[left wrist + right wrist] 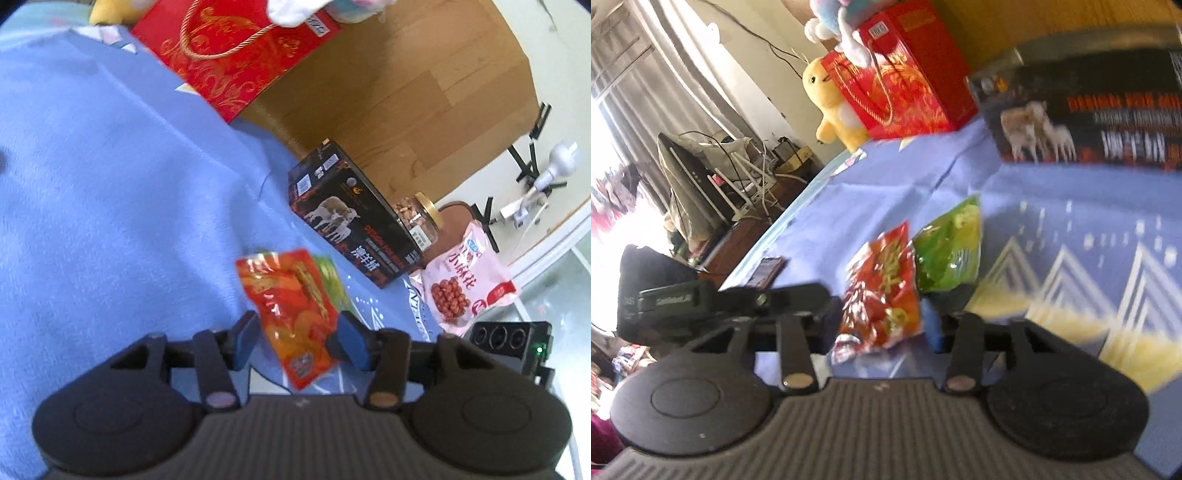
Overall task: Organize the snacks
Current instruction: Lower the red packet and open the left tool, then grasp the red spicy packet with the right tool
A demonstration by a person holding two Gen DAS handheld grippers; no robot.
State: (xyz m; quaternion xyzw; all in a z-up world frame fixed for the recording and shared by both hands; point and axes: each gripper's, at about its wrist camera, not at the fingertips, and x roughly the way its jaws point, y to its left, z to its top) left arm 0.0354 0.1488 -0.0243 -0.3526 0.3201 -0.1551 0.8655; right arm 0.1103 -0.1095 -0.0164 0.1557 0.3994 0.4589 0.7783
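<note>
Pinching the orange-red snack packet (295,317) right now: left gripper (297,341), blue pads (351,345) pressed against both sides of the pkt, which pokes out fwd between them over the blue blanket (110,166). A green snack packet (330,280) peeks from under its far side. Right gripper (882,325) looks closed on a red snack packet (882,291) too, w/ the pkt wedged between its fingers, though that view is blurry. Green pkt lies just beside the red one, touching it, on the blanket's white-triangle border.

Further back, a black box with sheep picture (351,221) sits near the blanket's far edge, up against the wooden headboard (406,92). Glass jar of nuts (419,221) w/ gold lid just behind the box's right end. Pink snack bag (465,280) lies near the right edge, just beside the box's corner. Red gift bag (236,51) w/ gold rope handle stands at the far left corner; yellow plush toy (834,107) touching it in the right wrist view
</note>
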